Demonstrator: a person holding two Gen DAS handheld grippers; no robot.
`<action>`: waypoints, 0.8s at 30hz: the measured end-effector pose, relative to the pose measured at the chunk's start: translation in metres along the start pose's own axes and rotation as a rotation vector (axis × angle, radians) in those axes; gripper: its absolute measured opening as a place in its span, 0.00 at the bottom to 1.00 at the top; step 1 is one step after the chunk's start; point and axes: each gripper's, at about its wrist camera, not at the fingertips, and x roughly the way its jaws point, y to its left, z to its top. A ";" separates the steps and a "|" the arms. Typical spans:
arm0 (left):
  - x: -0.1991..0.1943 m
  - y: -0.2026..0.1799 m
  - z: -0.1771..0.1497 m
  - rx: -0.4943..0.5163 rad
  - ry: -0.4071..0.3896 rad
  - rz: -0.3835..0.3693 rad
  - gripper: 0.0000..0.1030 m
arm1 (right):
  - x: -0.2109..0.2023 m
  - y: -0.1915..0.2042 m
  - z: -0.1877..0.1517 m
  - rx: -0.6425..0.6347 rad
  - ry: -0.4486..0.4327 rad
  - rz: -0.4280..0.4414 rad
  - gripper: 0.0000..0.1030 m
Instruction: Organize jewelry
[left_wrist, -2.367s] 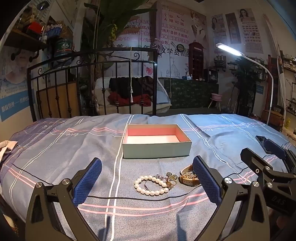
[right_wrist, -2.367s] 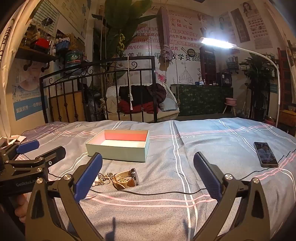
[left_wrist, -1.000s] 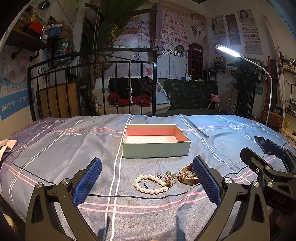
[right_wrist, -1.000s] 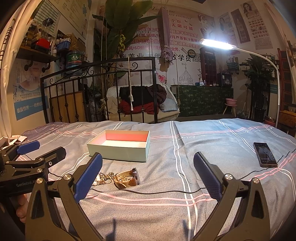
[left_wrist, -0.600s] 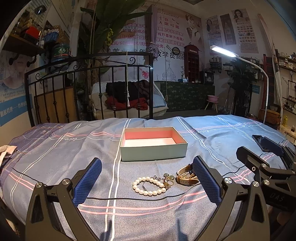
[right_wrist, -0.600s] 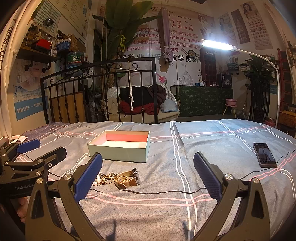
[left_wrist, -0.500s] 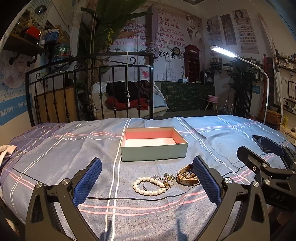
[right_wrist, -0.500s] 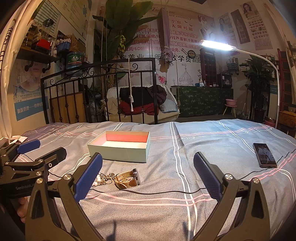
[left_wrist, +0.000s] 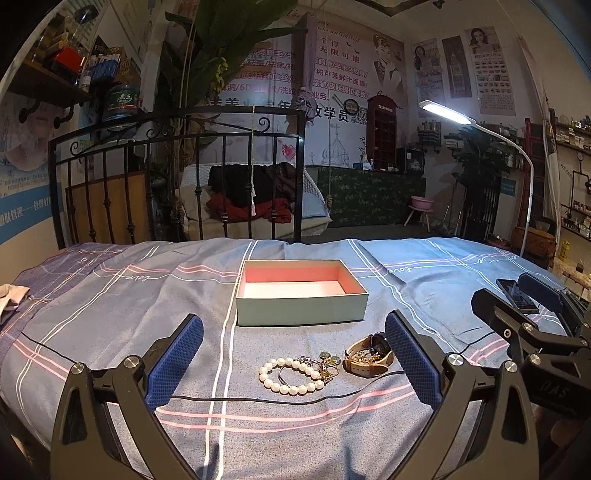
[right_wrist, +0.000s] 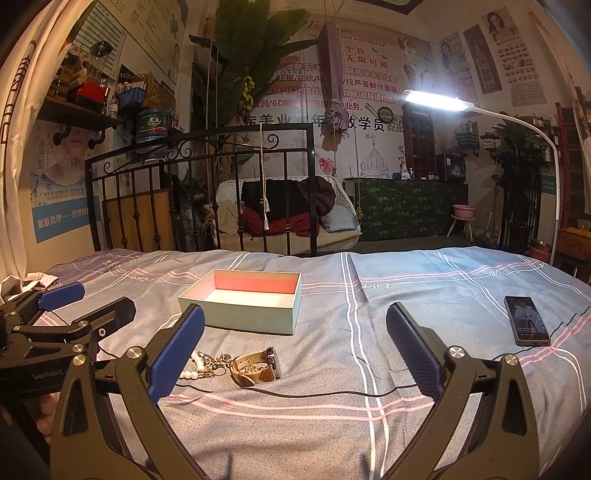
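A pale green box with a pink inside stands open and empty on the blue striped bedspread. In front of it lie a pearl bracelet, a small tangle of gold pieces and a tan-strapped watch. My left gripper is open, its blue pads wide apart, with the jewelry lying just beyond them. My right gripper is open too and holds nothing; the watch lies left of its middle, near its left pad.
A thin black cable runs across the bedspread just in front of the jewelry. A phone lies on the bed at the right. A black iron bedstead closes the far side; a lit floor lamp stands right.
Both grippers stayed open and almost still. The left wrist view has drifted a little, so the box and jewelry sit slightly further left in it.
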 end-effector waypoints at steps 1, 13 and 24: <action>0.000 0.000 0.000 -0.001 -0.003 0.000 0.94 | -0.001 -0.001 0.000 0.003 -0.001 0.000 0.94; -0.003 -0.001 0.001 -0.001 -0.015 0.014 0.94 | -0.001 -0.001 -0.001 0.002 0.005 0.009 0.94; 0.036 0.008 -0.006 0.039 0.261 0.020 0.94 | 0.033 0.001 0.003 -0.053 0.170 0.040 0.94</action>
